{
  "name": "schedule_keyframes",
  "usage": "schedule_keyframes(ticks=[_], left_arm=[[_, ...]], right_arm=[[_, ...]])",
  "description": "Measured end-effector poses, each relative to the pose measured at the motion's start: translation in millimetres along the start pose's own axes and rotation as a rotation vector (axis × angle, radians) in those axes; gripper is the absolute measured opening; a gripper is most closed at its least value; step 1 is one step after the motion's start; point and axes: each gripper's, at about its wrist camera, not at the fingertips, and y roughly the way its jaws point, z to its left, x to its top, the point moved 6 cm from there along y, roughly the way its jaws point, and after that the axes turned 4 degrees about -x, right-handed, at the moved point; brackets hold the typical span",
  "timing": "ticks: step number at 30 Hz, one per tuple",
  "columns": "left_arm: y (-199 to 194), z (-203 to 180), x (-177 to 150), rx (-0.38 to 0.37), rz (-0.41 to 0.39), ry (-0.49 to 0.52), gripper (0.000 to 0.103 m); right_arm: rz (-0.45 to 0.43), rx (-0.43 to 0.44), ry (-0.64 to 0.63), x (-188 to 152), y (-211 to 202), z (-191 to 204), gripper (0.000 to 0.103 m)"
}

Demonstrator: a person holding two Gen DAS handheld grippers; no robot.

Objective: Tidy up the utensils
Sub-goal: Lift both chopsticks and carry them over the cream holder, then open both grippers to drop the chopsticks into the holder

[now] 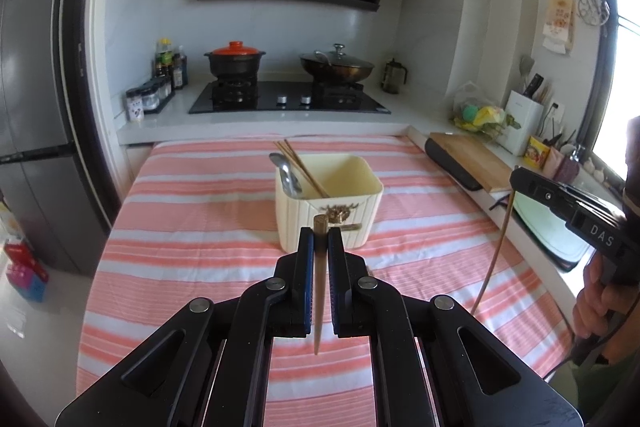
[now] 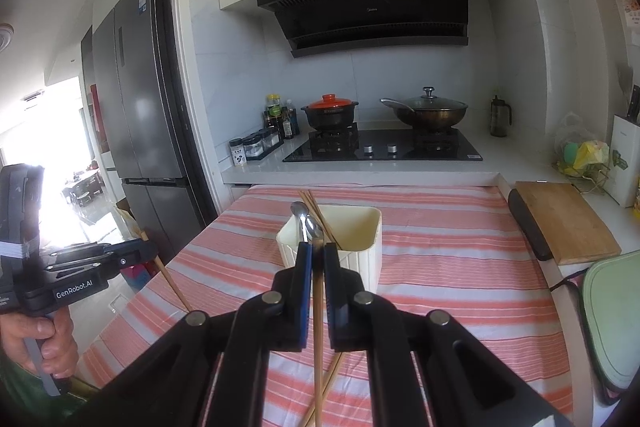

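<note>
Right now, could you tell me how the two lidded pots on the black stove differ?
The black clay pot on the left burner is smaller and deeper, with an opaque orange lid. The dark metal wok on the right burner is wider and shallower, with a clear glass lid, a metal knob and a long handle. Both sit covered on the black gas stove.

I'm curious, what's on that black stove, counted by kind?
Clay pot: 1
Wok: 1
Lids: 2
Knobs: 2
Total: 6
</note>
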Motion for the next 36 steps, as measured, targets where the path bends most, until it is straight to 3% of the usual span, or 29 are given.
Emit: schedule_keyframes(ticks=[6, 10, 17, 23, 25, 28, 30, 36], left_arm=[[-5, 6, 8, -0.028, -0.014, -0.006, 0.005], [-13, 13, 41, -0.062, -0.058, -0.016, 0.005], [-19, 20, 117, -0.069, -0.214, -0.035, 0.005], [9, 28, 165, -0.022, -0.364, -0.062, 0.005], [34, 33, 167, -0.007, -0.348, -0.075, 0.005], [83, 45, 161, -0.021, -0.253, -0.122, 0.005], [118, 54, 149, -0.035, -0.158, -0.152, 0.005], [212, 66, 106, -0.058, 0.106, -0.203, 0.005]], right_arm=[[0.004, -0.001, 0.012, 6, 11, -2, 0.006], [-0.015, -0.014, -0.01, 24, 19, -2, 0.006], [-0.149, -0.02, -0.057, 95, 31, 4, 0.006], [-0.319, -0.052, -0.097, 159, 57, 11, 0.006], [-0.364, -0.055, -0.083, 170, 72, 11, 0.006], [-0.37, -0.074, -0.074, 170, 108, 7, 0.006], [-0.302, -0.085, -0.066, 159, 143, 0, 0.006], [0.028, -0.065, -0.086, 100, 248, -12, 0.006]])
